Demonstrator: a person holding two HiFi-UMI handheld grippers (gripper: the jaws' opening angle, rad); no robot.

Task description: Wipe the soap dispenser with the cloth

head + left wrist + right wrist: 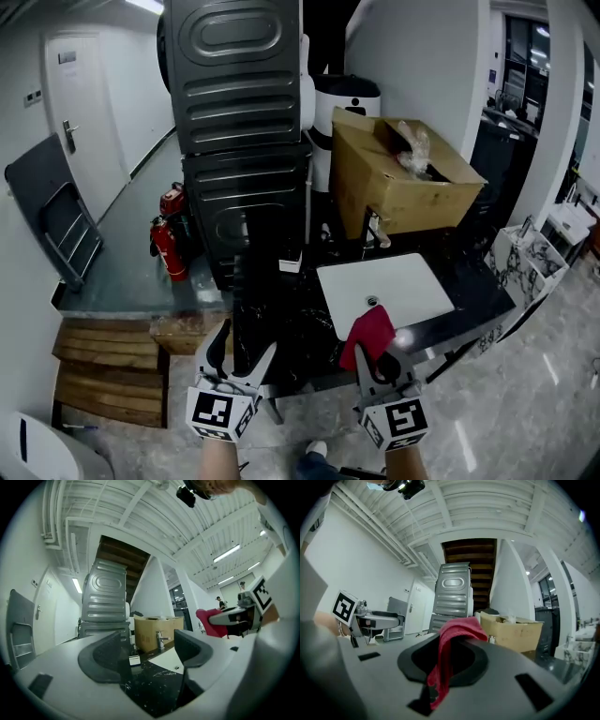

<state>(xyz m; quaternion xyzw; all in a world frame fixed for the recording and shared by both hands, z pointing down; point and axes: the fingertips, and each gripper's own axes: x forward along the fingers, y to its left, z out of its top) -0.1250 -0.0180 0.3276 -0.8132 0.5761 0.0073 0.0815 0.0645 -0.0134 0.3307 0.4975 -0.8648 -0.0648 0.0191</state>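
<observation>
The right gripper point(449, 663) is clamping a red cloth point(457, 629) between its closed jaws, the fabric bunching above them and hanging down on the near side. At the left, well apart, the left gripper point(377, 619) is showing its marker cube point(344, 607). Far behind, a grey ribbed metal unit point(452, 590) is standing left of a cardboard box point(513, 632).

The red cloth point(371, 330) hangs limp and crumpled, pinched between the jaws of the right gripper point(377, 358), lower centre-right of the head view; one end droops down at that gripper's frame centre.
</observation>
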